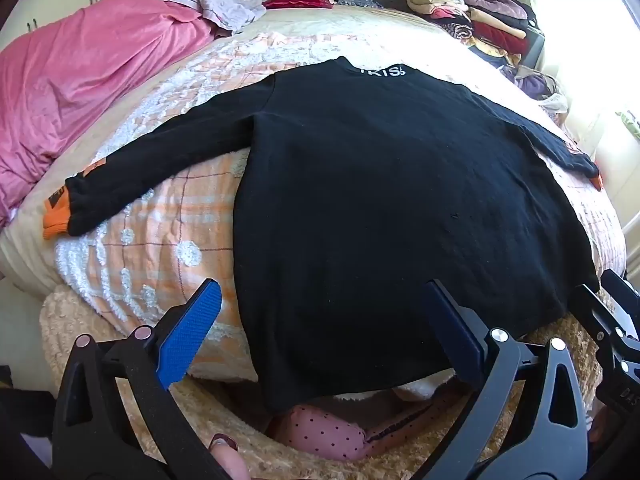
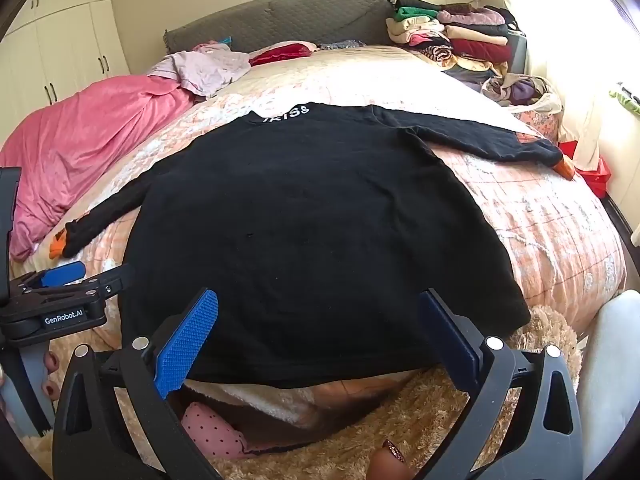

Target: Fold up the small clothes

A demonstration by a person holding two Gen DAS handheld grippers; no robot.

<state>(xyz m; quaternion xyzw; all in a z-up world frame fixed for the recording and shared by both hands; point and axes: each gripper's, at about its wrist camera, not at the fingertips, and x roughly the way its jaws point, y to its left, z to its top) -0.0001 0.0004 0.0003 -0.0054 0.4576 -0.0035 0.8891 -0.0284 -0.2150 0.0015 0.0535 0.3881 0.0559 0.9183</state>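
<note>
A black long-sleeved sweater [image 1: 380, 200] [image 2: 312, 224] lies flat on the bed, back up, white letters at its collar and both sleeves spread out with orange cuffs. My left gripper [image 1: 324, 296] hovers open over the sweater's near hem on the left side; its blue pads hold nothing. My right gripper [image 2: 320, 304] stands open over the near hem further right, also with nothing between its pads. The left gripper [image 2: 86, 272] shows at the left edge of the right wrist view, and the right gripper's black frame [image 1: 612, 312] at the right edge of the left wrist view.
The sweater rests on a peach checked blanket [image 1: 152, 240] [image 2: 560, 232]. A pink quilt [image 1: 80, 80] [image 2: 80, 148] is heaped at the left. A pile of folded clothes [image 1: 472, 12] [image 2: 460, 36] sits at the far right by the grey headboard [image 2: 280, 16]. A fluffy beige throw [image 2: 420, 420] and a pink dotted cloth [image 1: 324, 432] lie below the hem.
</note>
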